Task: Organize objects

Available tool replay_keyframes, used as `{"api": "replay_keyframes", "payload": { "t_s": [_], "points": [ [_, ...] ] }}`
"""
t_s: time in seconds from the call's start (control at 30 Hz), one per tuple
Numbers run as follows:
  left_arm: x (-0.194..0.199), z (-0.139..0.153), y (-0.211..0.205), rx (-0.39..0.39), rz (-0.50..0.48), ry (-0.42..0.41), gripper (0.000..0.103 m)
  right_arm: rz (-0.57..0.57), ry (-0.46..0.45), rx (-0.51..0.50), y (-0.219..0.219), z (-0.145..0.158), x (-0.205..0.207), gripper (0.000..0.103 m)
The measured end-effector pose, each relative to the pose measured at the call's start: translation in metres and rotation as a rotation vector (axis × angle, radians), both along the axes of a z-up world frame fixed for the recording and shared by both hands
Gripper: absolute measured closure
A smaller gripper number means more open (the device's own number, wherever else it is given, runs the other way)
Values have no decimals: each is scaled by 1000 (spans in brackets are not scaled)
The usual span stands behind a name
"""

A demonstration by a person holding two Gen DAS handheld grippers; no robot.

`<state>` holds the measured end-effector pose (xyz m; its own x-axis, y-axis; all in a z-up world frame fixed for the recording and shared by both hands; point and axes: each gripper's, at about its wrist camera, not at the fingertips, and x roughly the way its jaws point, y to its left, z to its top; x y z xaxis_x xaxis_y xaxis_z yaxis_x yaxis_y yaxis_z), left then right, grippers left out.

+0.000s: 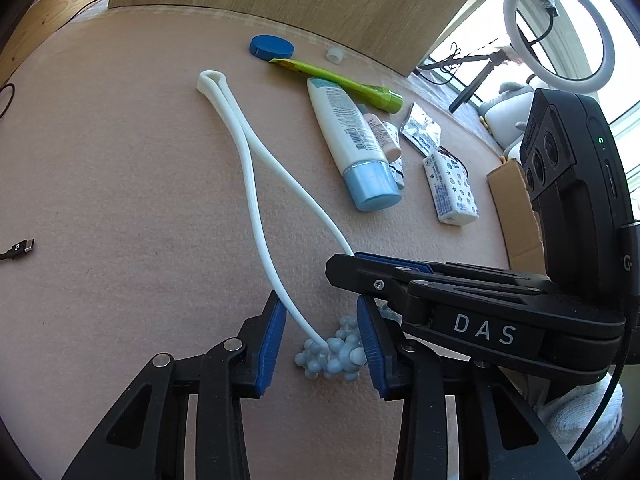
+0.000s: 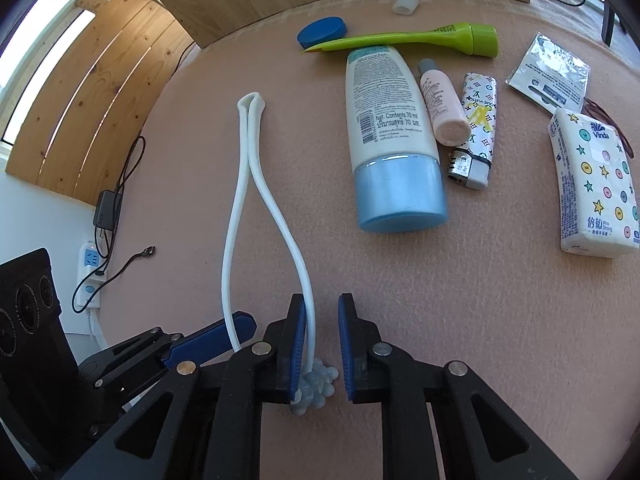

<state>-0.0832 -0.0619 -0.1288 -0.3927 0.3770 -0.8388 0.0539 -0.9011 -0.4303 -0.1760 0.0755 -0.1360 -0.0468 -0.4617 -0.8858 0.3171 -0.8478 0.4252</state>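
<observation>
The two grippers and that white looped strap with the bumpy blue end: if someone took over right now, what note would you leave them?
Left gripper: open, jaws either side of the bead cluster at the near end of the white strap.
Right gripper: open, over the same cluster, strap against its left pad. Neither has gripped yet.
The strap lies stretched across the pink mat, loop end far.
Untouched further back: lotion tube, pink bottle, lighter, green tube, blue lid, tissue pack, foil sachet.
Done: seemingly nothing sorted. Left: probably everything.
</observation>
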Motion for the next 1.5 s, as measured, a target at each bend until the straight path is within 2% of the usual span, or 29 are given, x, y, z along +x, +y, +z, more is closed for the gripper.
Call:
{"api": "replay_keyframes", "payload": {
  "t_s": [0.13,0.43,0.6,0.77,1.0,1.27,1.5],
  "points": [
    [3,4,7,-1,-5,11,67,-13,6,-16,7,5,5,94],
    [13,21,20,-21,-11,61,74,-36,42,-49,27,25,17,94],
    [12,36,44,-69,-66,105,78,-61,62,-65,46,35,20,94],
    [15,32,60,-50,-84,80,79,-98,43,-64,63,27,22,96],
    [18,48,77,-51,-119,115,80,-136,78,-87,83,41,31,96],
    [5,77,134,-40,-233,184,80,-241,158,-59,137,73,38,96],
    [-16,99,206,-14,-347,233,80,-337,244,0,197,104,39,96]
  ]
}}
